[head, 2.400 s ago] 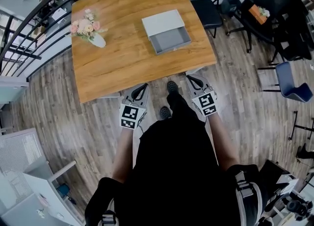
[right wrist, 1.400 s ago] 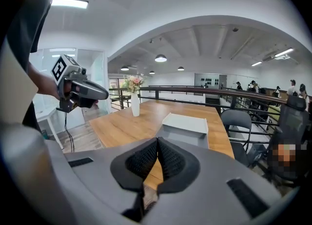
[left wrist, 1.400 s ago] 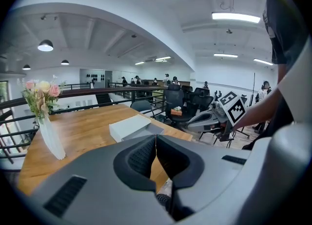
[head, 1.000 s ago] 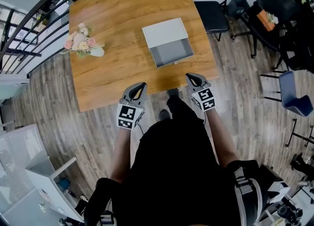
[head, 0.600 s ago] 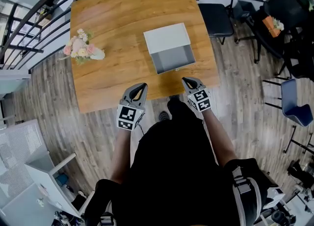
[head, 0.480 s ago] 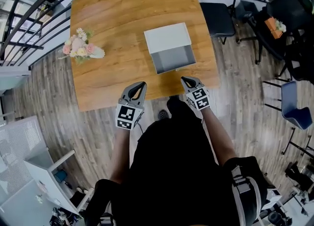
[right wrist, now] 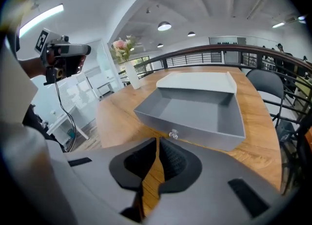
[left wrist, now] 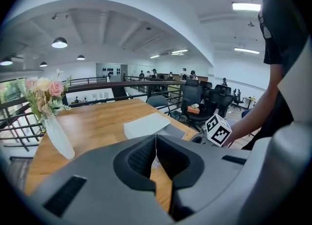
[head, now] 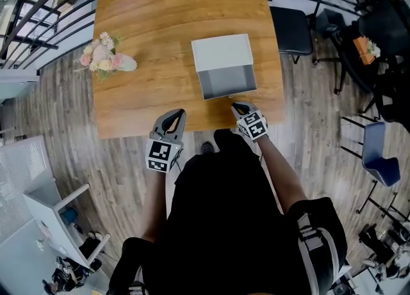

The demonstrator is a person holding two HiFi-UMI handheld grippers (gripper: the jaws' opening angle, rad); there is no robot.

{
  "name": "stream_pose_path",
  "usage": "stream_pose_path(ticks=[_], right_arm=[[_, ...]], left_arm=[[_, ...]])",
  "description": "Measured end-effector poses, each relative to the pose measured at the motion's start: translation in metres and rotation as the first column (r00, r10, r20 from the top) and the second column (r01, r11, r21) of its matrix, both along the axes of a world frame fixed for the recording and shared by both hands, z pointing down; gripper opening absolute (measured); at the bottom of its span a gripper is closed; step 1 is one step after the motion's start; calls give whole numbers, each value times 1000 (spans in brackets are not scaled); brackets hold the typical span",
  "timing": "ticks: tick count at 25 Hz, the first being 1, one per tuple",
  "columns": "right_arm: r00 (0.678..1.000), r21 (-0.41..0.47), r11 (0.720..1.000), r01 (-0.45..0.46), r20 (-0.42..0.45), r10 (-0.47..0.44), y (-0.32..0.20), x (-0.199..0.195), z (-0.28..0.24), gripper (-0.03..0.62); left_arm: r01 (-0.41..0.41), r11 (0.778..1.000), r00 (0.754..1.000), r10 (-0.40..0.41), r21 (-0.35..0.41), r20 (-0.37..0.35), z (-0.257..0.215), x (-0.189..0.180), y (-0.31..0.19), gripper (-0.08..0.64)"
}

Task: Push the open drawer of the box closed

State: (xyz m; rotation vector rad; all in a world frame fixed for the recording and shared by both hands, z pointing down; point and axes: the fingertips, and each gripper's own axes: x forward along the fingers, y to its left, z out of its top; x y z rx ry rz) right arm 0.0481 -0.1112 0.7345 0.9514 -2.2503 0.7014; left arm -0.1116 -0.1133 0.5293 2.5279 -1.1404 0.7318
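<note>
A pale box (head: 222,52) lies on the wooden table (head: 147,25), and its grey drawer (head: 228,83) is pulled out toward me, empty. In the right gripper view the drawer (right wrist: 195,114) fills the middle, with a small clear knob (right wrist: 173,134) on its front. My right gripper (head: 239,107) is shut, its tips just short of the drawer front and close to the knob; I see no contact. My left gripper (head: 173,116) is shut with nothing in it, over the table's near edge, left of the drawer. In the left gripper view the box (left wrist: 146,124) lies ahead.
A vase of pink flowers (head: 107,61) lies at the table's left side. A black chair (head: 291,6) stands right of the table and a blue chair (head: 378,159) farther right. A railing (head: 38,12) runs past the table's far left.
My right gripper has moved forward and left, from beyond the table's near edge up to the drawer front. The left gripper has stayed near the table's edge.
</note>
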Motion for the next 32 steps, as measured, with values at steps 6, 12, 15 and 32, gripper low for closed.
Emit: stream_pose_path(ticks=[6, 12, 15, 32], right_arm=[[1000, -55, 998, -4, 15, 5, -13, 3, 18, 46], [999, -97, 995, -32, 36, 36, -27, 11, 26, 65], [999, -126, 992, -18, 42, 24, -33, 10, 30, 98], [990, -211, 974, -78, 100, 100, -41, 0, 39, 81]], left_arm=[[18, 1000, 1000, -18, 13, 0, 3, 4, -10, 23], [23, 1000, 1000, -23, 18, 2, 1, 16, -18, 23], [32, 999, 999, -32, 15, 2, 2, 20, -22, 23], [59, 998, 998, -59, 5, 5, 7, 7, -19, 23]])
